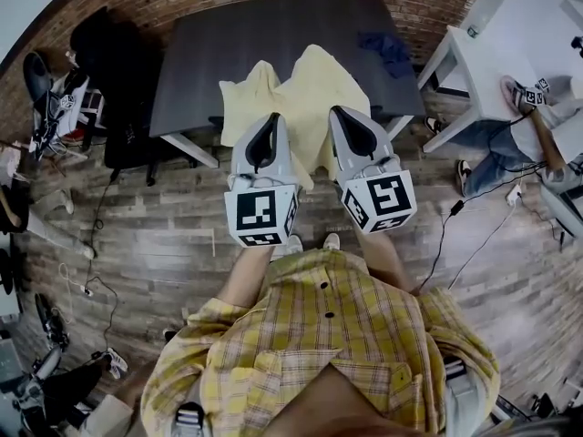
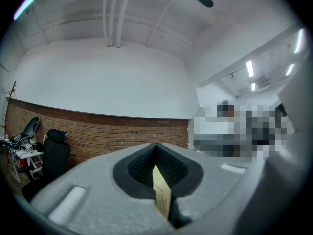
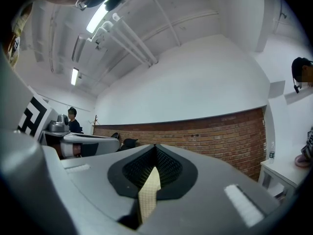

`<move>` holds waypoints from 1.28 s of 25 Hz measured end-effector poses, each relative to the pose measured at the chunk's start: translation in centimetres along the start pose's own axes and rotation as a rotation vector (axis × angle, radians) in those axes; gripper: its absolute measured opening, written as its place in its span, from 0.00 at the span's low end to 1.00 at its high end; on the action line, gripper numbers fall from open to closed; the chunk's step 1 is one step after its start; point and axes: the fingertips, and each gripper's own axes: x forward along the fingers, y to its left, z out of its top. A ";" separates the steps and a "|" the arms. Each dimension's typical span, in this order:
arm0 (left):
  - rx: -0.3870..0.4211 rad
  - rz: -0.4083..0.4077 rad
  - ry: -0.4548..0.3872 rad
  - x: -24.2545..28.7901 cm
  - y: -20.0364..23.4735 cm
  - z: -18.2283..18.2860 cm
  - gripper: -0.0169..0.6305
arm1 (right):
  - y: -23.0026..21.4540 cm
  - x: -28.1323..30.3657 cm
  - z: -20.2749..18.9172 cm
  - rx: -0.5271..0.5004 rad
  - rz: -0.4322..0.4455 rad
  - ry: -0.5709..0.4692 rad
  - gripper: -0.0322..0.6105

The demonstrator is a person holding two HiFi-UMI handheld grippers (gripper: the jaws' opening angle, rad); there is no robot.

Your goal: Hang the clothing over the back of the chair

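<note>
A pale yellow garment [image 1: 301,94] hangs spread out in front of me in the head view, held up by both grippers over the near edge of a dark table [image 1: 237,35]. My left gripper [image 1: 270,121] is shut on its upper left part, and my right gripper [image 1: 352,115] is shut on its upper right part. In the left gripper view a strip of yellow fabric [image 2: 162,194] is pinched between the shut jaws; the right gripper view shows a matching strip of fabric [image 3: 148,194]. A black office chair [image 1: 118,80] stands to the left of the table, apart from the garment.
A blue cloth [image 1: 387,51] lies on the dark table's far right. At the right stands a white table [image 1: 496,44] with a seated person [image 1: 533,130] beside it. Cables [image 1: 474,217] run over the wood floor. A brick wall [image 2: 117,131] lies behind, and clutter [image 1: 50,107] fills the left side.
</note>
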 end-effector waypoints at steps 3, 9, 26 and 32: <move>-0.012 0.015 0.003 -0.3 0.2 -0.4 0.03 | 0.3 0.0 -0.3 0.000 0.005 0.002 0.05; 0.009 0.055 -0.008 -1.2 0.1 -0.8 0.03 | 1.0 -0.5 -1.0 0.004 0.017 0.020 0.05; 0.013 0.045 0.019 -1.9 -1.3 -3.2 0.03 | 0.7 -1.8 -2.8 0.033 0.017 0.044 0.05; 0.009 0.043 0.026 -2.0 -1.3 -3.6 0.03 | 0.9 -1.8 -3.2 0.040 0.020 0.047 0.05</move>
